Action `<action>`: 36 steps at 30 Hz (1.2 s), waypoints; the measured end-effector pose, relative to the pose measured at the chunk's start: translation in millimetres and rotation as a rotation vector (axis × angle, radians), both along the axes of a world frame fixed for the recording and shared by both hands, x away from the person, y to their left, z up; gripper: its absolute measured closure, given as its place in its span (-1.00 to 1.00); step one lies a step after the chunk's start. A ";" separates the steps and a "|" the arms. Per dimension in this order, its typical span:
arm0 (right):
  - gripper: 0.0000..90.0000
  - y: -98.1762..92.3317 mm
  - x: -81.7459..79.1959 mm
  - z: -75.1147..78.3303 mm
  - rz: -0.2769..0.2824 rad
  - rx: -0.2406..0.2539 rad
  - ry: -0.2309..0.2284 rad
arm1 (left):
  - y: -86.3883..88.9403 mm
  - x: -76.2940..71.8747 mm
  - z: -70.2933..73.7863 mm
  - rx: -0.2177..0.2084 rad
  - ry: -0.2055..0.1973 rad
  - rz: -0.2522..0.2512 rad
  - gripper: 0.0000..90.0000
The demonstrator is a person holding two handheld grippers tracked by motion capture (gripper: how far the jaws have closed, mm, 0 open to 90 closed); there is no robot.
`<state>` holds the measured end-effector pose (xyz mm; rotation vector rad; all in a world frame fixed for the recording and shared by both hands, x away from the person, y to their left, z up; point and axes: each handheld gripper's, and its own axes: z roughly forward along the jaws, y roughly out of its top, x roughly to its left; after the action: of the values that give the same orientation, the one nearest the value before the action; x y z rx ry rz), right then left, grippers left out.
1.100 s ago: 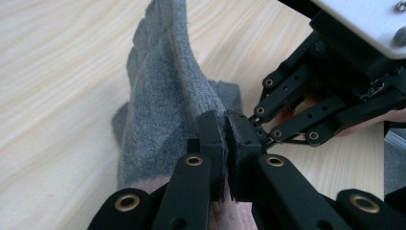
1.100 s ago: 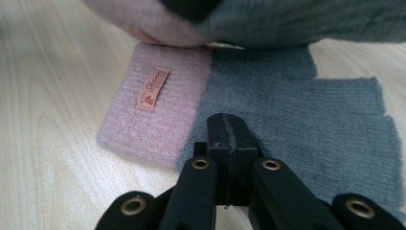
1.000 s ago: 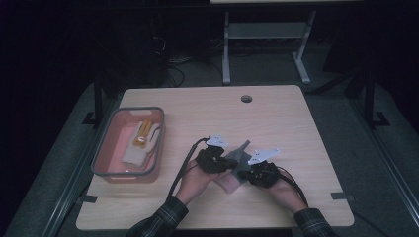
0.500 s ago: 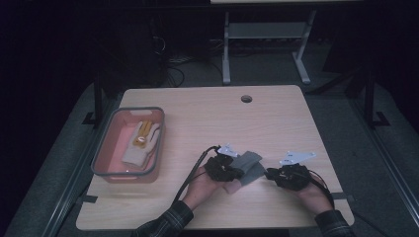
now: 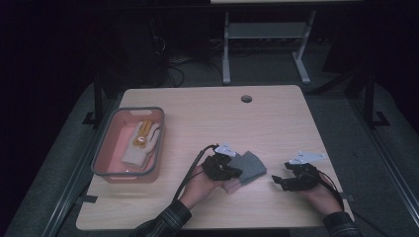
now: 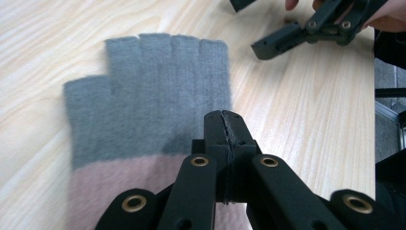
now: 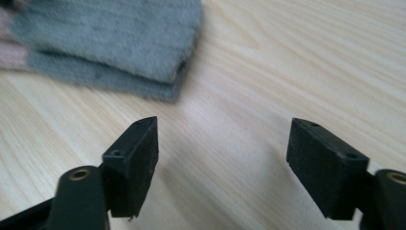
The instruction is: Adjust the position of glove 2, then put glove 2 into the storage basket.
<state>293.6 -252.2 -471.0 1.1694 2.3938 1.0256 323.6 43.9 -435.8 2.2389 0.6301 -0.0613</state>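
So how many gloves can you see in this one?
2. A grey and pink glove lies on the table under the left gripper; a white and yellow one sits in the pink bin. More could be underneath.

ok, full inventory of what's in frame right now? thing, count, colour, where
table: 1, light wood, centre of high view; round hole near far edge
bin: 1, pink with grey rim, table's left side
glove in bin: 1, cream with yellow-orange part, lying inside the bin
fingerless glove: 1, grey with pink cuff, flat on the table near the front edge
metal stand: 1, grey, on the floor beyond the table
left gripper: 1, black, jaws closed, over the fingerless glove; whether it pinches the fabric is unclear
right gripper: 1, black, jaws apart, over bare table right of the fingerless glove
hands, plaid sleeves: 2, bottom edge of high view
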 end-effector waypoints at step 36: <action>-0.67 0.0 1.8 -10.8 -0.001 0.007 -0.029 | -11.0 31.9 -21.2 0.150 -0.038 0.039 -0.72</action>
<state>295.4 -252.2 -481.7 1.1501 2.3687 1.0441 355.5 32.9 -457.0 2.3648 0.6763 0.0493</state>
